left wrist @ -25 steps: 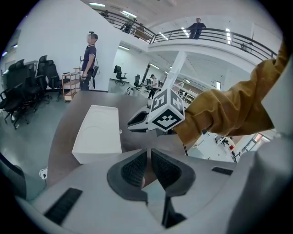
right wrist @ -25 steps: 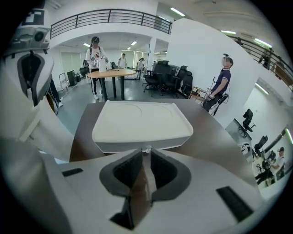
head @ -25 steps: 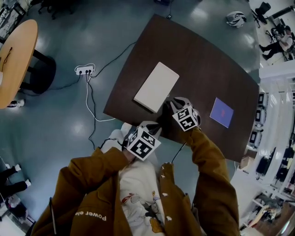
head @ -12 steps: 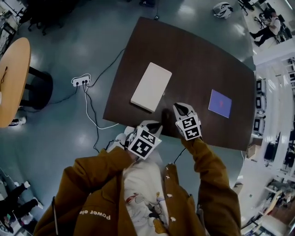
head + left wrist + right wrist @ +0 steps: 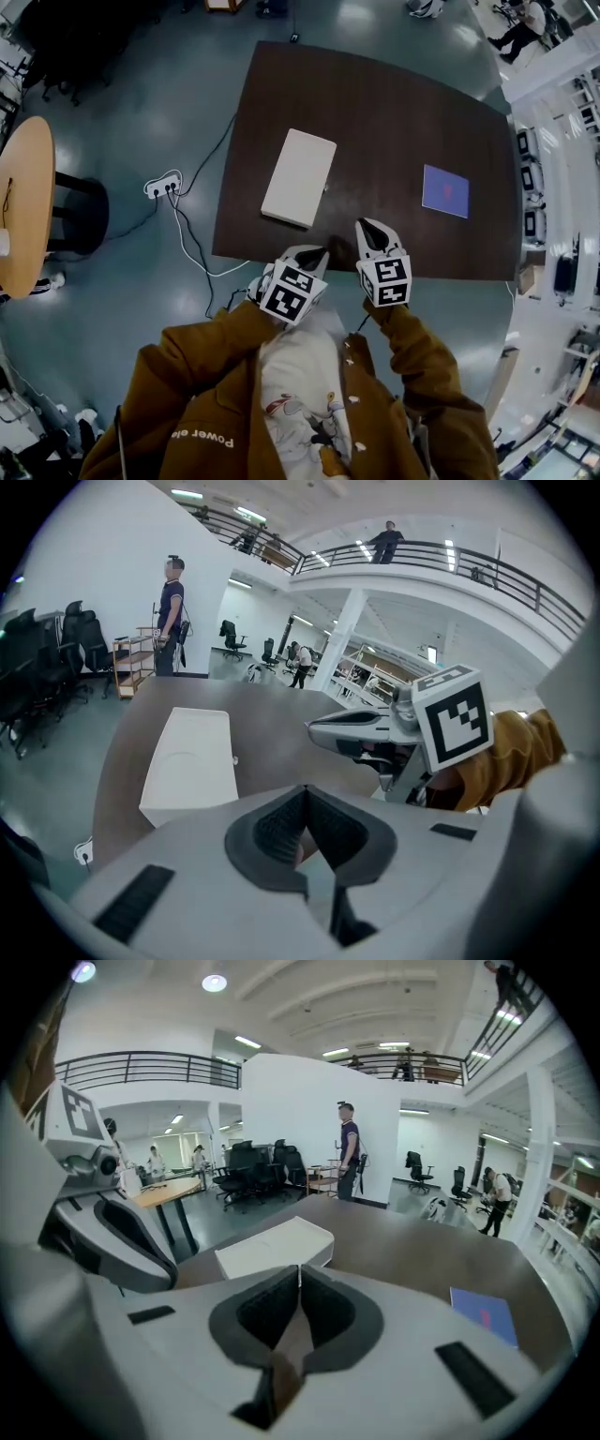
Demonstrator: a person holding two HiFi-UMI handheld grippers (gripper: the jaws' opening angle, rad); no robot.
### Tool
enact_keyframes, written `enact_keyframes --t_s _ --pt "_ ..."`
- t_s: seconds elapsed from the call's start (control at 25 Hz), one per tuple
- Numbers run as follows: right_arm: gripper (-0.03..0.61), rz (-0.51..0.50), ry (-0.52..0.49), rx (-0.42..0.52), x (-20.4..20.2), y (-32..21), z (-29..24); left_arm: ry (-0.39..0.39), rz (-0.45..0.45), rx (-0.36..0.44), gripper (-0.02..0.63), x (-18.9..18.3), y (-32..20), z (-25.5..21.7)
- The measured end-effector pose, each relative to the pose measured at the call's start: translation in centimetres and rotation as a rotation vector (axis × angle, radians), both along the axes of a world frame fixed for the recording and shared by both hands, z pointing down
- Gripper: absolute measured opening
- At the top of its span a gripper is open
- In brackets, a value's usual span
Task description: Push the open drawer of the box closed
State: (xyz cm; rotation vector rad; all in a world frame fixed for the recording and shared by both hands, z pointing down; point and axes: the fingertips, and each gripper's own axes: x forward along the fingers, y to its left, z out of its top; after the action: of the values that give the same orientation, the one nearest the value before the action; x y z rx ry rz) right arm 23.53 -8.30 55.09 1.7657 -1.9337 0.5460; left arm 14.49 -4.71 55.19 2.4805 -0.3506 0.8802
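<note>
A flat white box [image 5: 298, 178] lies on the dark brown table [image 5: 394, 112], with a small knob [image 5: 325, 187] on its right side. No drawer sticks out that I can see. The box also shows in the left gripper view [image 5: 192, 761] and the right gripper view [image 5: 274, 1244]. My left gripper [image 5: 314, 255] hangs at the table's near edge, its jaws shut with nothing in them [image 5: 305, 789]. My right gripper [image 5: 367, 228] is just right of it, apart from the box, its jaws closing to a touch on nothing [image 5: 299, 1269].
A blue square mat [image 5: 445, 190] lies at the table's right. On the floor to the left are a power strip [image 5: 164, 186] with cables and a round wooden table [image 5: 23, 206]. A person [image 5: 349, 1147] stands beyond the table's far end.
Both grippers have drawn back from the box toward the table's near edge. The right gripper's jaws have come together.
</note>
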Motion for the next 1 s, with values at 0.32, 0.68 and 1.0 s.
enact_keyframes --t_s 0.32,0.68,1.0 --pt "0.014 0.185 -0.066 0.070 0.0 2.5 -4.1 0.037 -0.028 -0.006 0.006 0.4 -0.6 -1.6" --pt "0.014 0.297 -0.137 0.081 -1.5 5.4 -4.7 0.034 -0.026 0.001 0.006 -0.1 -0.6 -1.8" --pt "0.006 0.343 -0.151 0.093 -3.1 7.3 -5.0 0.036 -0.020 0.004 0.006 0.1 -0.6 -1.8"
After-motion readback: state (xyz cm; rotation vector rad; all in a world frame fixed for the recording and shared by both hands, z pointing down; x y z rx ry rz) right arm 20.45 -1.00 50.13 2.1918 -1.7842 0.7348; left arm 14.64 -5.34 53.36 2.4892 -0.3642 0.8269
